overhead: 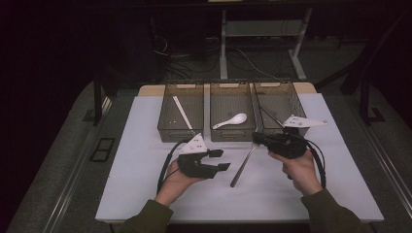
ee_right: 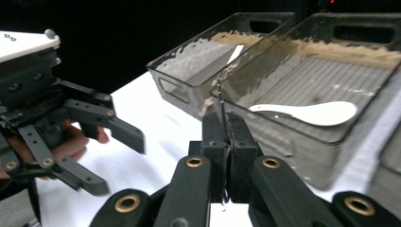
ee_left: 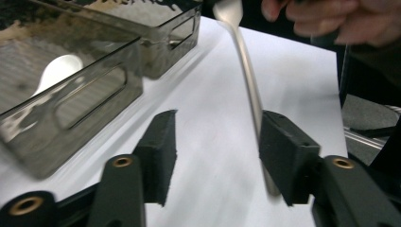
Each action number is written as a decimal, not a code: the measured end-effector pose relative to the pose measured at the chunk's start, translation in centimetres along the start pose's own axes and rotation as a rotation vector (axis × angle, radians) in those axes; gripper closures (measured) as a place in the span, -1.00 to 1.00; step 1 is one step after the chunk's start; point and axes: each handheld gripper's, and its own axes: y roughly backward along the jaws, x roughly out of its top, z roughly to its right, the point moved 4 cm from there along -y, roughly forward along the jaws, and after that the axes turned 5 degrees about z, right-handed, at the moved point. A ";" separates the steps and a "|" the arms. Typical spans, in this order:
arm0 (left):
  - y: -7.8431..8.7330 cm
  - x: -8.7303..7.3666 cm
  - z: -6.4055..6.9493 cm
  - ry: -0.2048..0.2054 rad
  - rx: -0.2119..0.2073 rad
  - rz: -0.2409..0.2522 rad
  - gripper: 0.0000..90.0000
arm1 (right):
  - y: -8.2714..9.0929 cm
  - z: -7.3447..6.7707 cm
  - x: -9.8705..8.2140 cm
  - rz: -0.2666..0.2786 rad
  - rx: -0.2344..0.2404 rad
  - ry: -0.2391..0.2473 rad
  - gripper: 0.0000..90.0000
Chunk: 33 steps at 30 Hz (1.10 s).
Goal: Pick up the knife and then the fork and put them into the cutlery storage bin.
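Note:
A long metal utensil (overhead: pixel 241 165) slants over the white mat, its handle end toward the near edge. My right gripper (overhead: pixel 255 138) is shut on its far end; in the right gripper view the jaws (ee_right: pixel 226 125) pinch the thin metal edge-on. My left gripper (overhead: pixel 223 159) stands open just left of the handle. In the left gripper view the handle (ee_left: pixel 249 80) runs along the inner face of the right-hand pad (ee_left: pixel 283 156), while the other pad stands well apart. Whether that pad touches the handle I cannot tell.
Three smoky clear bins stand side by side at the back of the mat (overhead: pixel 145 145). The left bin (overhead: pixel 165 116) holds a white flat stick (overhead: pixel 182 112). A white spoon (overhead: pixel 231 120) lies in the middle bin (overhead: pixel 214 133). The right bin (overhead: pixel 279 99) sits behind my right gripper.

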 end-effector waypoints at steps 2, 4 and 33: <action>0.7 -0.4 -0.2 0.004 -0.001 -0.002 -0.06 | 0.7 0.4 0.5 0.005 -0.014 0.012 0.96; 1.4 -0.9 -0.5 -0.007 0.012 -0.004 -0.14 | 1.5 1.0 1.2 0.014 -0.035 0.026 0.96; 6.2 -5.7 -1.8 0.083 0.120 -0.036 -1.00 | 5.6 14.4 12.6 -0.088 -0.478 0.184 0.96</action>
